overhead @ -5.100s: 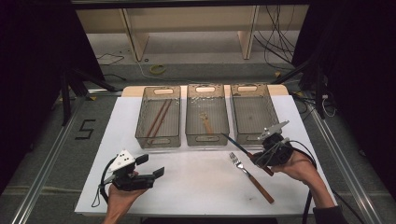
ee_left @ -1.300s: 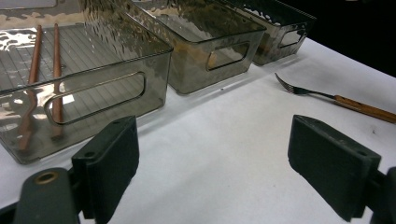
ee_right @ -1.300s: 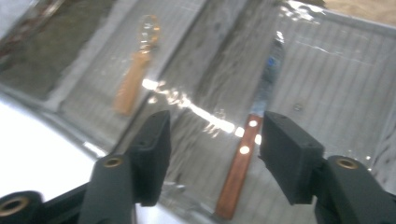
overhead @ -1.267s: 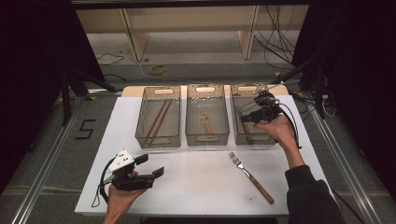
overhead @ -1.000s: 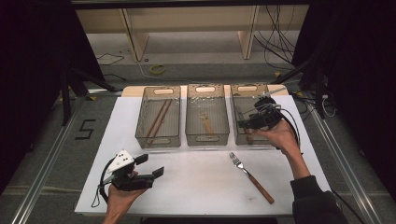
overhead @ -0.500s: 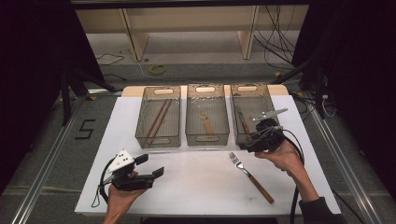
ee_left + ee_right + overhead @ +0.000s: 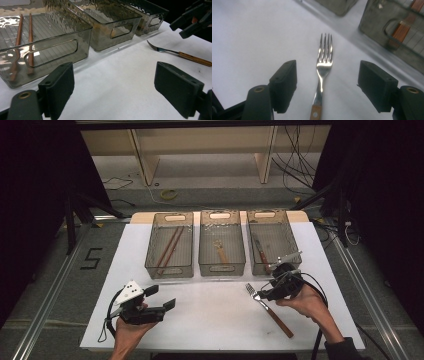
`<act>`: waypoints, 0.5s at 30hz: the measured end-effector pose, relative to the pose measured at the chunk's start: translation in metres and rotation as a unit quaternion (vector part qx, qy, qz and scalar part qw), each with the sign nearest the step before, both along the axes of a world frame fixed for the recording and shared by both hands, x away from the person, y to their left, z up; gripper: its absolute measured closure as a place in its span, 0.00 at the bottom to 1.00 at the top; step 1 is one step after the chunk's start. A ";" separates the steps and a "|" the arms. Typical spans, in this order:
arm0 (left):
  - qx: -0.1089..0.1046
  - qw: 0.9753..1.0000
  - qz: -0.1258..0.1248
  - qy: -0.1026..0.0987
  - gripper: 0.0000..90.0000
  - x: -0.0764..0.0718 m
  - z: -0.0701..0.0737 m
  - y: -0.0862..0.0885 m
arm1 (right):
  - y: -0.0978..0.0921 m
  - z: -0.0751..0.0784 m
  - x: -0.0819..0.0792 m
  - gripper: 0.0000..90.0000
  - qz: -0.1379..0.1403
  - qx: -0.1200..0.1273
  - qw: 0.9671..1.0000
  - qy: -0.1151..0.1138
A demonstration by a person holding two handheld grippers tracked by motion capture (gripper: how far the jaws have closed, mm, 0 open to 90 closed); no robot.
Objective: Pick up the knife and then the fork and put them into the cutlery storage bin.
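A fork (image 7: 268, 309) with a wooden handle lies on the white table, tines toward the bins; it also shows as the fork (image 7: 323, 63) and the fork (image 7: 175, 52). My right gripper (image 7: 272, 292) hovers open right over its neck, jaws either side of the tines in the right gripper view (image 7: 327, 87). My left gripper (image 7: 162, 297) rests open at the front left, empty (image 7: 120, 87). Three clear bins stand in a row: the left bin (image 7: 170, 269) holds chopsticks (image 7: 169, 250), the middle bin (image 7: 221, 267) a spoon (image 7: 220, 251), the right bin (image 7: 295, 255) a knife (image 7: 261, 254).
The white table top (image 7: 210, 320) has open room between the two grippers. Cables trail from both grippers toward the front edge. Metal rails run along both sides of the table on the floor.
The right gripper carried a knife to the right bin, left it there, then came back down toward the front and now hovers over the fork. The left gripper stayed still.
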State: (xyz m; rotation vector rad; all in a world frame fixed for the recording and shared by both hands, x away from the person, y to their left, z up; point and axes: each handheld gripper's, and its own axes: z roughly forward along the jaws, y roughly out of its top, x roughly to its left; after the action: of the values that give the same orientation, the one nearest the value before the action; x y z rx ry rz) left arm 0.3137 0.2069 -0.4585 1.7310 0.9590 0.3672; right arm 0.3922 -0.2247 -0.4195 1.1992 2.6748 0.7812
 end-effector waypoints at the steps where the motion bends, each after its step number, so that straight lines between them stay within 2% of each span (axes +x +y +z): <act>1: 0.000 1.000 0.000 0.000 0.18 0.000 0.000 0.000 | 0.000 -0.002 -0.001 0.36 0.002 -0.007 1.000 0.001; 9: 0.001 1.000 0.002 0.001 0.18 0.000 0.000 0.000 | 0.001 -0.011 -0.012 0.38 0.015 -0.039 0.999 0.017; 15: -0.001 1.000 0.002 0.001 0.18 0.000 0.000 0.000 | 0.002 -0.016 -0.018 0.38 0.023 -0.048 0.998 0.027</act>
State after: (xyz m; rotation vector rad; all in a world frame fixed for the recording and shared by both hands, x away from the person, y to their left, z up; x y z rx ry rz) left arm 0.3136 0.2071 -0.4588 1.7283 0.9643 0.3670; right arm 0.3743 -0.2229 -0.4355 1.1575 2.7580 0.6267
